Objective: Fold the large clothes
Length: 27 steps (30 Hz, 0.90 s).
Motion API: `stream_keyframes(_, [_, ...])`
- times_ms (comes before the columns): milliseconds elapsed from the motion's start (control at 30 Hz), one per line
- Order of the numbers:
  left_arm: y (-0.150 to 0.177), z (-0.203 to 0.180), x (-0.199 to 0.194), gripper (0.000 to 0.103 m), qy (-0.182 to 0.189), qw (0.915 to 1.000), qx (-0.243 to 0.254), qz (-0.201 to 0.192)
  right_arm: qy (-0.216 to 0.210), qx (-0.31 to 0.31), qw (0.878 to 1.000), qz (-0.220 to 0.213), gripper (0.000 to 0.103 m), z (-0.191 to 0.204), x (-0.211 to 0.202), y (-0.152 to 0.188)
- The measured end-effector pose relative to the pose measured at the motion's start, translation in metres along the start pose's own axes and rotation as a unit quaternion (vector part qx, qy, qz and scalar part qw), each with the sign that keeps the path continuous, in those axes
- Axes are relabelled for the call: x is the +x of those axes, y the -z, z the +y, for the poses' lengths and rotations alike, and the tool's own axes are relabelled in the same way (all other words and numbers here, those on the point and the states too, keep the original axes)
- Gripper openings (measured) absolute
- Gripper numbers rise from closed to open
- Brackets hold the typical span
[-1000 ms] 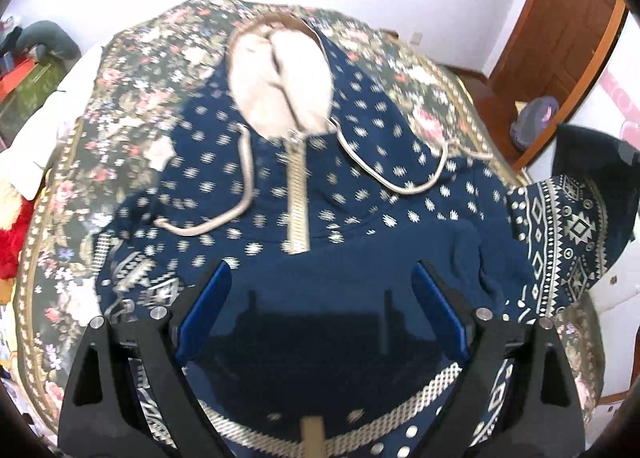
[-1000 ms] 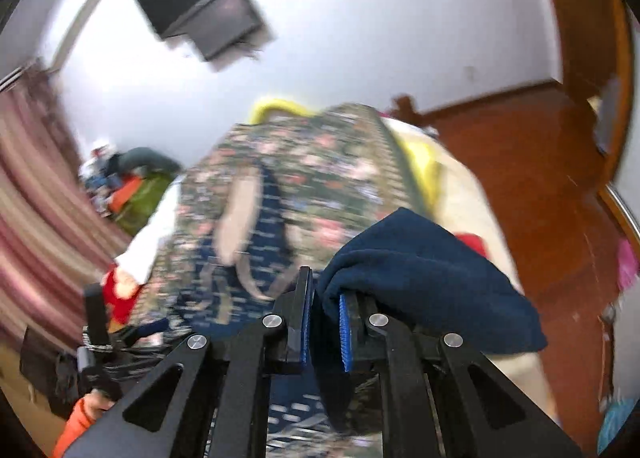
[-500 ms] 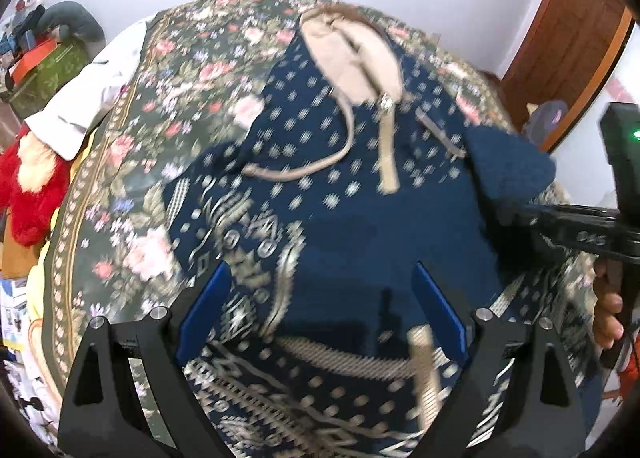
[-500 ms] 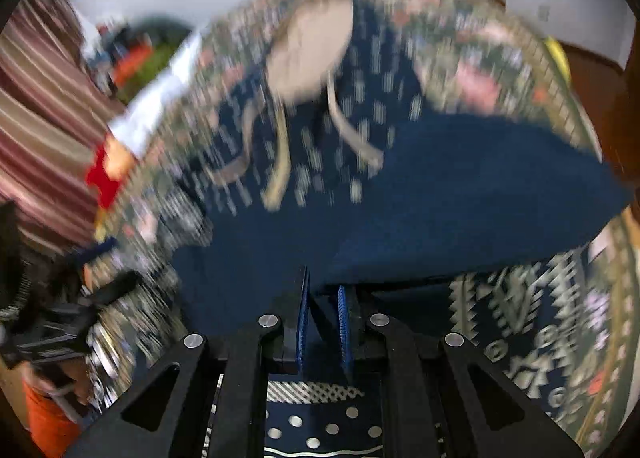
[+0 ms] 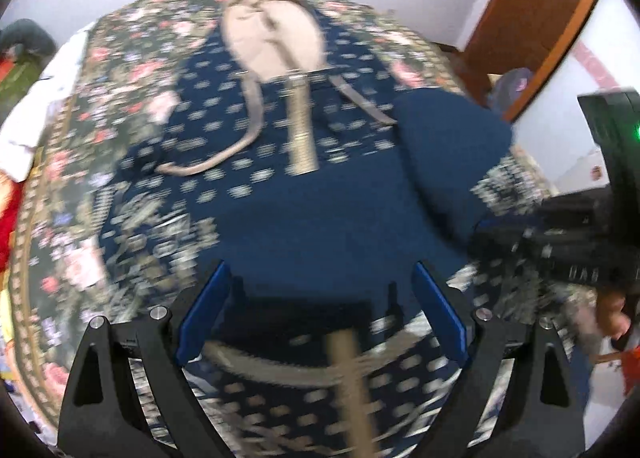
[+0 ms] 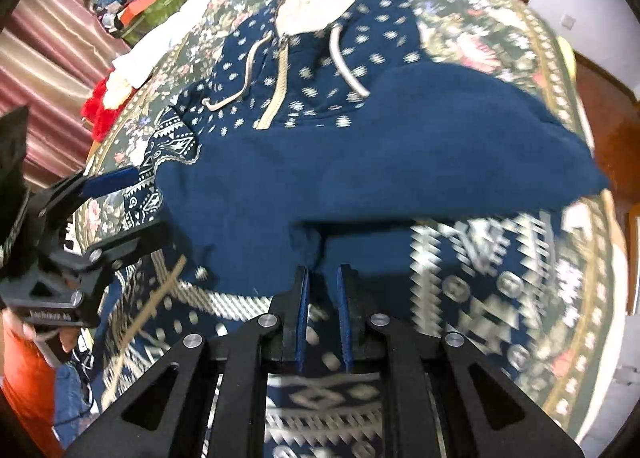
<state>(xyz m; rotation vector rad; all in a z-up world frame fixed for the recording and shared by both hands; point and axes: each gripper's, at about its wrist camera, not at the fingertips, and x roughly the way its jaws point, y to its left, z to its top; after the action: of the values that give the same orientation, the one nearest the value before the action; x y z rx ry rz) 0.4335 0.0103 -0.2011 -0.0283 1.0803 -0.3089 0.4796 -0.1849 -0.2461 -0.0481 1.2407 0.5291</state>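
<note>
Since a second ago the navy sleeve has come across from the bed's edge onto the hoodie's chest.

Left wrist view: left hand-held gripper (image 5: 320, 314) hangs released, empty, above the hoodie (image 5: 280, 194), which lies face-up on the floral bed (image 5: 120, 70).

Right wrist view: right hand-held gripper (image 6: 322, 318) is clenched on the sleeve (image 6: 400, 162).

Judged progress: early. One sleeve nearly folded in; the other sleeve and the body folds remain.

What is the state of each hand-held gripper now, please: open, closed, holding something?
Left hand-held gripper: open, holding nothing, above the hoodie.
Right hand-held gripper: closed on the hoodie's plain navy folded-over fabric.
</note>
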Motion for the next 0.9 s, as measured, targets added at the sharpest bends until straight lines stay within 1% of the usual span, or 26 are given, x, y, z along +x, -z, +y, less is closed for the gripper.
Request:
stream_keyframes(67, [-0.007, -0.017, 0.005, 0.092, 0.012, 0.9999, 0.010, 0.002, 0.006, -0.003, 1.000, -0.016, 0.010, -0.009, -0.017, 0.009])
stream_keyframes(133, [-0.016, -0.039, 0.012, 0.092, 0.017, 0.9995, 0.026, 0.002, 0.024, -0.004, 0.999, -0.036, 0.010, -0.016, -0.030, 0.015])
stream_keyframes(167, [-0.019, -0.047, 0.015, 0.092, 0.018, 0.9993, 0.033, 0.003, 0.040, 0.000, 0.998, -0.052, 0.010, -0.026, -0.041, 0.019])
stream_keyframes(267, [-0.033, -0.081, 0.029, 0.092, 0.027, 0.9972, 0.068, 0.016, 0.081, 0.026, 0.994, -0.073, 0.010, -0.056, -0.061, 0.028])
stream_keyframes(333, [-0.040, -0.099, 0.040, 0.092, 0.028, 0.9955, 0.086, 0.029, 0.094, 0.046, 0.991, -0.079, 0.010, -0.078, -0.067, 0.033])
stream_keyframes(467, [-0.059, -0.134, 0.071, 0.092, -0.003, 0.9906, 0.130, 0.042, 0.093, 0.093, 0.988, -0.083, 0.010, -0.118, -0.072, 0.039])
stream_keyframes(533, [-0.065, -0.146, 0.088, 0.092, -0.021, 0.9876, 0.145, 0.055, 0.090, 0.110, 0.986, -0.087, 0.010, -0.130, -0.072, 0.041])
stream_keyframes(567, [-0.068, -0.153, 0.100, 0.091, -0.035, 0.9846, 0.158, 0.064, 0.086, 0.115, 0.986, -0.088, 0.010, -0.134, -0.071, 0.041])
stream_keyframes(600, [-0.070, -0.157, 0.107, 0.089, -0.046, 0.9824, 0.169, 0.065, 0.083, 0.117, 0.986, -0.087, 0.010, -0.135, -0.068, 0.040])
stream_keyframes(667, [-0.070, -0.162, 0.115, 0.081, -0.063, 0.9795, 0.183, 0.055, 0.076, 0.118, 0.986, -0.087, 0.010, -0.136, -0.060, 0.037])
stream_keyframes(700, [-0.070, -0.162, 0.114, 0.077, -0.063, 0.9802, 0.183, 0.040, 0.072, 0.115, 0.987, -0.085, 0.010, -0.134, -0.056, 0.036])
stream_keyframes(733, [-0.071, -0.159, 0.110, 0.064, -0.062, 0.9815, 0.179, 0.025, 0.070, 0.112, 0.988, -0.084, 0.010, -0.133, -0.052, 0.035])
stream_keyframes(767, [-0.071, -0.157, 0.105, 0.044, -0.066, 0.9824, 0.175, 0.007, 0.067, 0.107, 0.988, -0.085, 0.010, -0.131, -0.048, 0.033])
stream_keyframes(800, [-0.072, -0.154, 0.101, 0.034, -0.071, 0.9825, 0.172, 0.000, 0.061, 0.101, 0.989, -0.086, 0.010, -0.128, -0.044, 0.031])
stream_keyframes(833, [-0.073, -0.150, 0.096, 0.018, -0.074, 0.9832, 0.167, -0.008, 0.057, 0.096, 0.990, -0.087, 0.010, -0.124, -0.041, 0.030])
stream_keyframes(867, [-0.075, -0.146, 0.091, 0.011, -0.069, 0.9845, 0.161, -0.014, 0.049, 0.090, 0.991, -0.089, 0.010, -0.120, -0.037, 0.026])
stream_keyframes(900, [-0.077, -0.141, 0.085, 0.010, -0.061, 0.9863, 0.152, -0.022, 0.042, 0.085, 0.991, -0.091, 0.010, -0.117, -0.034, 0.023])
